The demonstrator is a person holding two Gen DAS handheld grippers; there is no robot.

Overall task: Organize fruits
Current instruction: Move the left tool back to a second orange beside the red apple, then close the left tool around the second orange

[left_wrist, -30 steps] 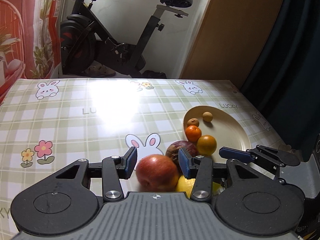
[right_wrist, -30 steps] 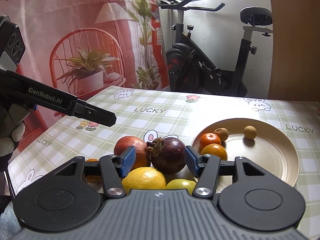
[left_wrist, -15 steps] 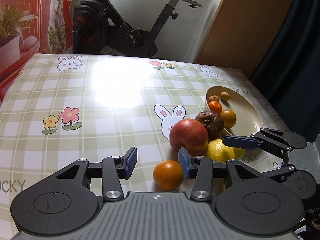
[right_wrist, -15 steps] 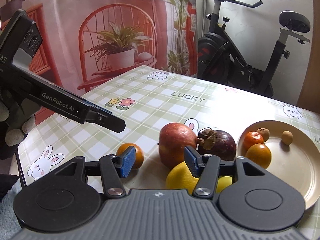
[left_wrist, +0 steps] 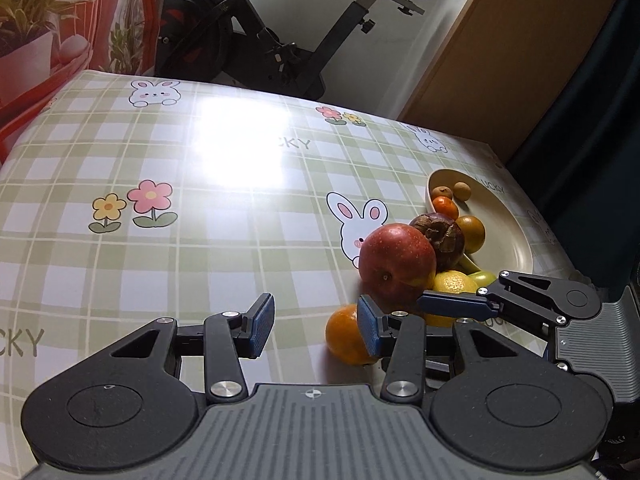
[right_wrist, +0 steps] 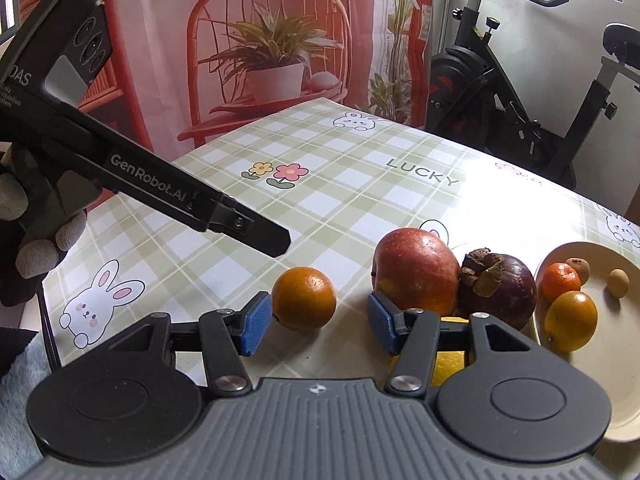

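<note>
My left gripper (left_wrist: 316, 328) is open and holds nothing, low over the checked tablecloth. A loose orange (left_wrist: 346, 336) lies on the cloth partly behind its right finger. Beyond that a red apple (left_wrist: 396, 266), a dark mangosteen (left_wrist: 440, 236), a lemon (left_wrist: 454, 284) and a green fruit (left_wrist: 482, 278) huddle beside the beige plate (left_wrist: 516, 240). My right gripper (right_wrist: 318, 328) is open too, and the orange (right_wrist: 304, 298) sits just past its gap, near the left finger. The apple (right_wrist: 416, 274) and the mangosteen (right_wrist: 500, 288) lie ahead of its right finger.
The plate (right_wrist: 624, 340) holds two oranges and two small brown fruits. A gloved hand (right_wrist: 32, 240) holds the left gripper at the table's left edge. An exercise bike (left_wrist: 256, 36) stands beyond the far edge, and a red chair with a potted plant (right_wrist: 272, 68) stands by the left side.
Both grippers have drawn back and swung left, away from the fruit pile. The apple and the mangosteen have left their gaps. The loose orange has come into view. Both stay open.
</note>
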